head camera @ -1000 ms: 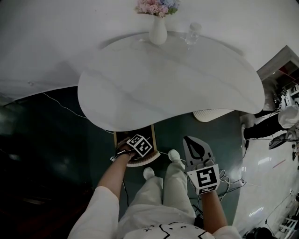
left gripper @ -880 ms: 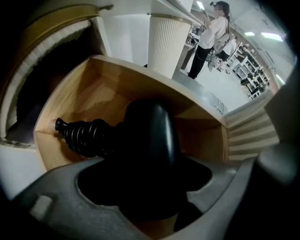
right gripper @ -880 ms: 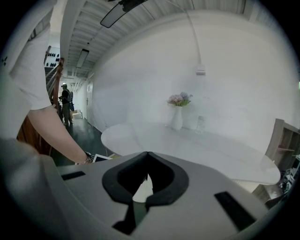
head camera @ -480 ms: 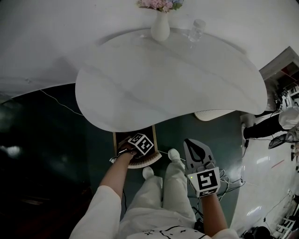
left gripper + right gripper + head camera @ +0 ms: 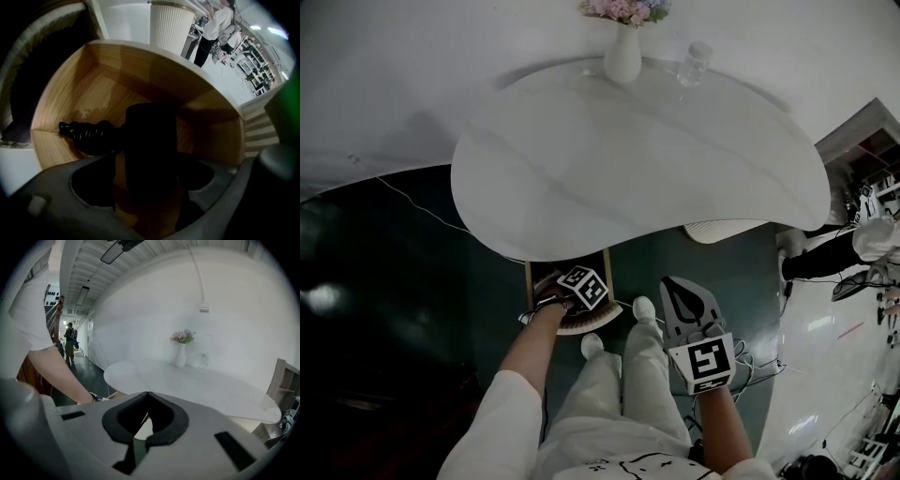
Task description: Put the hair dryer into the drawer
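Note:
The black hair dryer (image 5: 150,136) lies in the open wooden drawer (image 5: 112,89), and its ribbed cord sleeve (image 5: 86,136) points left. My left gripper (image 5: 154,166) points straight down into the drawer. Its jaws are opening and stand wide on either side of the dryer's body, not pressing on it. In the head view only this gripper's marker cube (image 5: 583,286) shows, over the drawer (image 5: 607,267) under the table's edge. My right gripper (image 5: 684,292) hovers beside my right leg. Its jaws are shut with nothing between them, and its tips (image 5: 147,393) meet.
A white oval table (image 5: 637,159) carries a vase of flowers (image 5: 622,56) and a clear bottle (image 5: 694,61). Its ribbed white pedestal (image 5: 722,230) stands beyond the drawer. My legs and white shoes (image 5: 592,345) are just below the drawer. A cable (image 5: 422,211) runs over the dark floor.
Both hands stay almost where they were. Only the head view shifts slightly.

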A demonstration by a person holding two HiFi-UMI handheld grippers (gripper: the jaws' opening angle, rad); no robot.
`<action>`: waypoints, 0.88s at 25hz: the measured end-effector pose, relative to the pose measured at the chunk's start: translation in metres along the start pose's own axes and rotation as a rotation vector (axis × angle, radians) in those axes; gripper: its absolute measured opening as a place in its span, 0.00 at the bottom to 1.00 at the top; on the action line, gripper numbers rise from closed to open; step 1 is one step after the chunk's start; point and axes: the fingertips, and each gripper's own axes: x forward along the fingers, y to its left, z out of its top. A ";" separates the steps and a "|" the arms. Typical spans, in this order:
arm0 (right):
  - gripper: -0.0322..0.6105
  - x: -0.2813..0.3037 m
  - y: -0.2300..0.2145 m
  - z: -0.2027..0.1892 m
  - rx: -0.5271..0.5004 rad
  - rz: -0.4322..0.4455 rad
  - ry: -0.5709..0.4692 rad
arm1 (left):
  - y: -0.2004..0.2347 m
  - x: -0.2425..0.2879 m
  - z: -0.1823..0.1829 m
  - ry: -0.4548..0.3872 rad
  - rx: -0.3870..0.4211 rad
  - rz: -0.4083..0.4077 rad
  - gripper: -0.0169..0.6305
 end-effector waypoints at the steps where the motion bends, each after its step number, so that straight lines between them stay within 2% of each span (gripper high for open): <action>1: 0.05 -0.002 0.001 0.002 0.001 0.002 -0.001 | 0.000 -0.005 0.001 -0.010 0.001 0.007 0.62; 9: 0.05 -0.014 0.010 0.018 -0.017 0.051 -0.035 | -0.005 -0.050 0.001 -0.061 0.015 0.017 0.62; 16: 0.05 -0.020 0.009 0.047 -0.063 0.107 -0.074 | -0.006 -0.092 -0.003 -0.104 -0.048 0.026 0.62; 22: 0.05 -0.033 0.003 0.070 -0.078 0.128 -0.100 | -0.019 -0.140 -0.010 -0.173 -0.083 0.041 0.62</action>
